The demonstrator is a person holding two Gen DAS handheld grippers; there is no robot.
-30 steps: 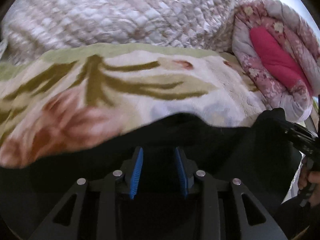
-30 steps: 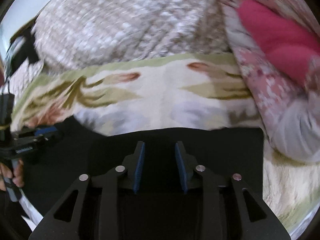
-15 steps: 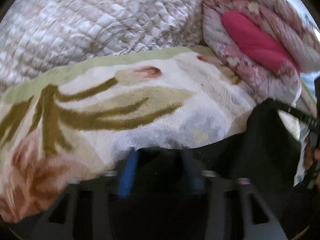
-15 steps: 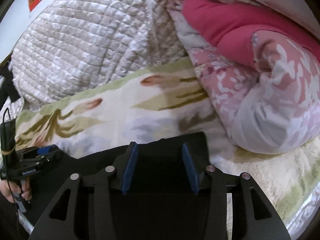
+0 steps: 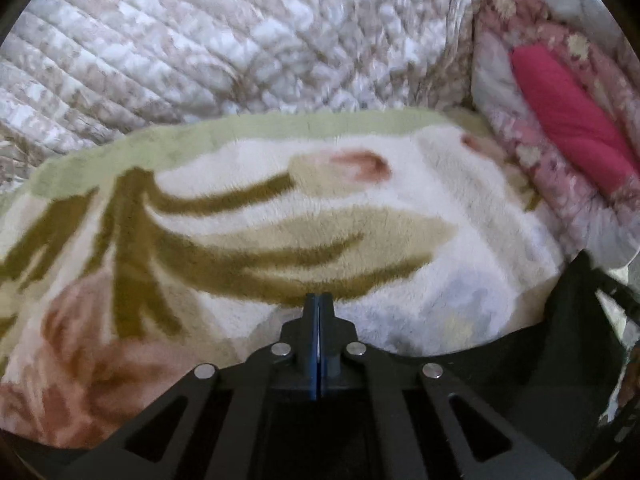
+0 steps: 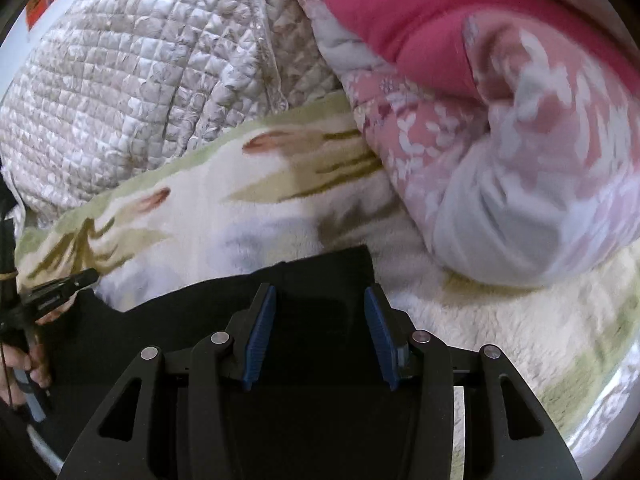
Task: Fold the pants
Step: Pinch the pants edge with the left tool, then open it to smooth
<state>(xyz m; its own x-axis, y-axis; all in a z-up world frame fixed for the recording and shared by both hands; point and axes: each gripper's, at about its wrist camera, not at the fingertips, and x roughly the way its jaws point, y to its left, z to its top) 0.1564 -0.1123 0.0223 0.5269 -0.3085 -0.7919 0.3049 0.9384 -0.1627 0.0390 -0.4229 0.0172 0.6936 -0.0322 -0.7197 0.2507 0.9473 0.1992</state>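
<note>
L gripper (image 5: pixel 319 308) fingers closed since earlier; R gripper (image 6: pixel 320 336) wider over pants (image 6: pixel 312 276)

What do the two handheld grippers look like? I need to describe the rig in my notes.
Both are matte black: the left gripper and right gripper have angular linkage arms with triangular cut-outs, silver round pivot pins, and ribbed blue pads. A thin dark cable runs by the left one.
</note>
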